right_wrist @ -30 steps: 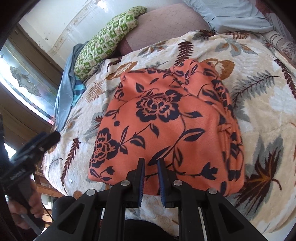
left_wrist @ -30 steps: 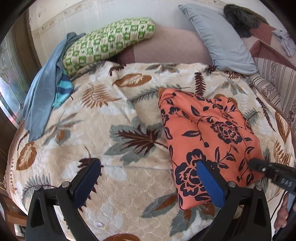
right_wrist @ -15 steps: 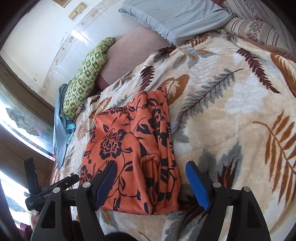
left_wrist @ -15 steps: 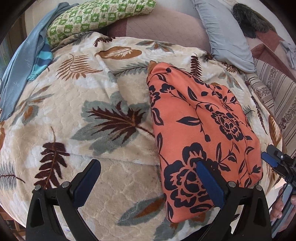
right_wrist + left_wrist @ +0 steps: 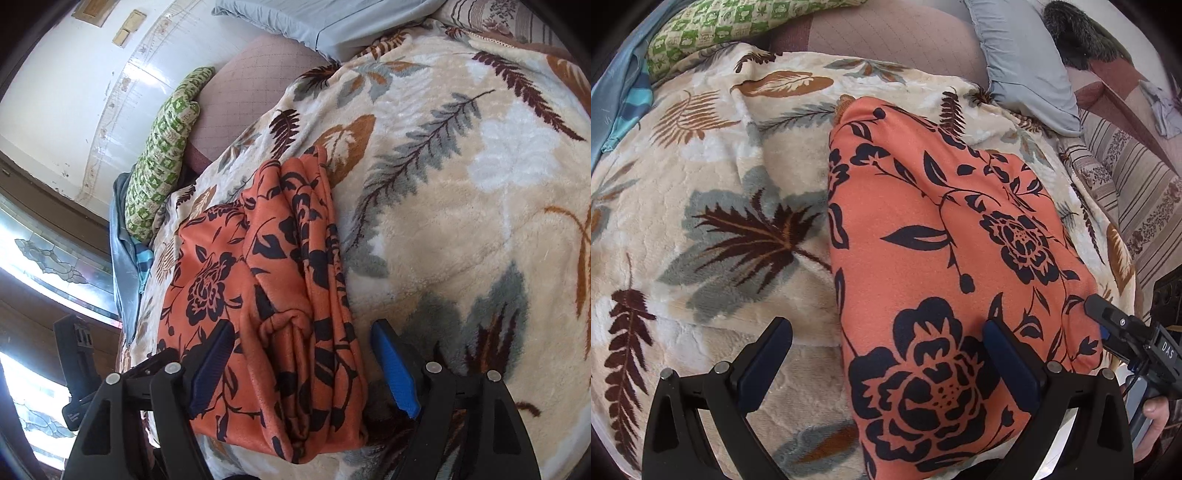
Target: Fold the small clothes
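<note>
Left wrist view shows one folded orange floral garment (image 5: 945, 266) lying on the leaf-patterned blanket (image 5: 713, 229), with the left gripper (image 5: 886, 354) spread wide, straddling the garment's near left edge and holding nothing. Beyond lie one green checked pillow (image 5: 738, 26) and one grey-blue pillow (image 5: 1023, 62). Right wrist view shows the right gripper (image 5: 303, 365) spread wide over the garment's bunched right side.

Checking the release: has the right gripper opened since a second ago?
Yes. The right gripper was shut; its jaws now stand spread, straddling the orange floral garment.
</note>
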Available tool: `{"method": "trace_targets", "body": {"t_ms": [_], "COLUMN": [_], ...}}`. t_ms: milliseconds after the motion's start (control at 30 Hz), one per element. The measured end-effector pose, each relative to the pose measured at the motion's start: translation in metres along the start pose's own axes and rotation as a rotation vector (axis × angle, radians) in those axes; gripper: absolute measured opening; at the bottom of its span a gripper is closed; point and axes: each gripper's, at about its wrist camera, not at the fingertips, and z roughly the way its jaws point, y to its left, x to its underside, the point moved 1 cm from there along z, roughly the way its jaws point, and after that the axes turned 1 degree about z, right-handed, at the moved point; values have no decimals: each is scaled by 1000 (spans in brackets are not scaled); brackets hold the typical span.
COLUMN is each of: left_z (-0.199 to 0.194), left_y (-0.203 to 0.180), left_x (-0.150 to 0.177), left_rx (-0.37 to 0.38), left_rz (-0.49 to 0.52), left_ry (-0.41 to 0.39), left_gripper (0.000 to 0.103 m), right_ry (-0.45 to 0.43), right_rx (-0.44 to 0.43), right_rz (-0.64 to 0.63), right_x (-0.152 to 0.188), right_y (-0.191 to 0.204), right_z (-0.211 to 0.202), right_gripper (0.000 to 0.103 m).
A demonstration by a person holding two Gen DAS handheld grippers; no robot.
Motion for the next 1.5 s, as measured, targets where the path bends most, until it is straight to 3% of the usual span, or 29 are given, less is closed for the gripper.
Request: {"method": "trace_targets", "body": {"t_ms": [133,200,300,500,700,967,1233,1433,1500], "left_z": [-2,-1,-1,3,10,21,25,14,9], "left_y": [-13,-17,-18,-21,-23,-24,-28,-36,-34], "left_x": [4,4,2,-1,-7,-13,-18,-19,-20], "left_rx": [-8,-11,-17,-36,-24,-17,-14,-34,-35], "left_rz": [79,103,101,97,80,78,77,123,122], "left_ry": [-35,-35,-41,-43,-36,-42,-54,-83,-89], "left_gripper": [100,95,94,94,94,99,98,78,67], "right_ry": [3,7,-10,-34,-26,-3,5,-22,-33], "right_rx": [36,77,67,162,110,-45,-46,33,48], "right_rz": [-102,-107,-89,-251,-225,-121,-148,-275,-316], "right_x": [6,7,8,15,4,-11,-14,-10,-9], "right_y": [13,7,2,29,25,8,12,39,51], "right_z": [-5,-3,-4,-3,12,41,50,42,37], "right_gripper": [65,47,46,46,49,56,55,49,48]}}
